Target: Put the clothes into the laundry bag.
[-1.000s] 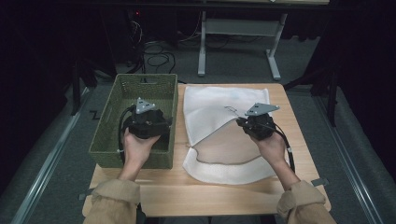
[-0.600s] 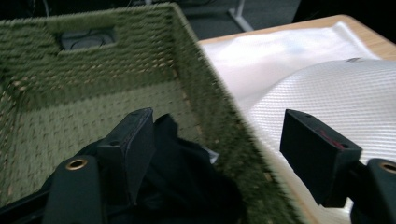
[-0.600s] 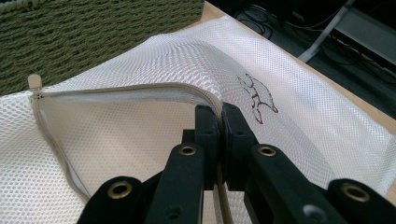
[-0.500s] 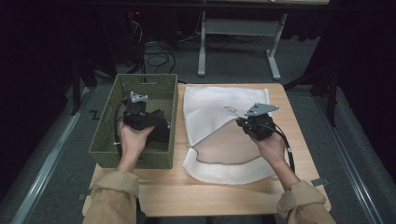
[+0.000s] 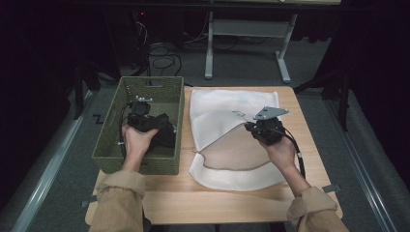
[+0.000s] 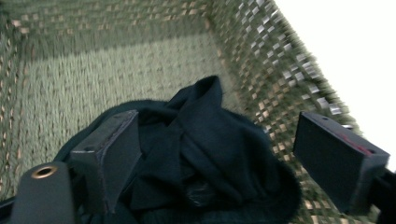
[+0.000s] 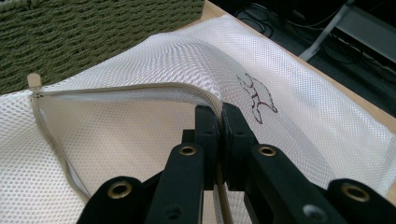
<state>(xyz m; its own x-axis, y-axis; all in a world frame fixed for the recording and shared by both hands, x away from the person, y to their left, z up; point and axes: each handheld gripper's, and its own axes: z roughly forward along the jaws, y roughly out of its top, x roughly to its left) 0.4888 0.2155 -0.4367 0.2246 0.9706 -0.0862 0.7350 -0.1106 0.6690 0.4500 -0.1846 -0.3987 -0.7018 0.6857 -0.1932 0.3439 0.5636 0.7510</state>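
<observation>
A dark, crumpled garment point(image 6: 205, 154) lies in the green woven basket point(image 5: 145, 82) at the table's left. My left gripper point(image 6: 215, 140) hovers low over it inside the basket. Its jaws have just been opening and stand wide; the cloth sits between and below them, with neither pad pressing on it. From above, the garment point(image 5: 167, 135) shows beside my left gripper point(image 5: 140, 108). A white mesh laundry bag point(image 5: 227, 104) lies flat on the table's middle. My right gripper point(image 7: 220, 114) is shut on the bag's zipper edge point(image 7: 140, 88), holding the mouth lifted, as the high view shows point(image 5: 249, 126).
The basket's right wall point(image 7: 93, 28) stands close beside the mesh bag point(image 7: 299, 93). Bare wooden table point(image 5: 217, 203) runs along the front edge near the person's sleeves. Cables and a table frame point(image 5: 241, 43) lie on the floor beyond.
My left gripper has moved away from the person and lower into the basket, and its jaws have spread. The right gripper and the bag edge have stayed put.
</observation>
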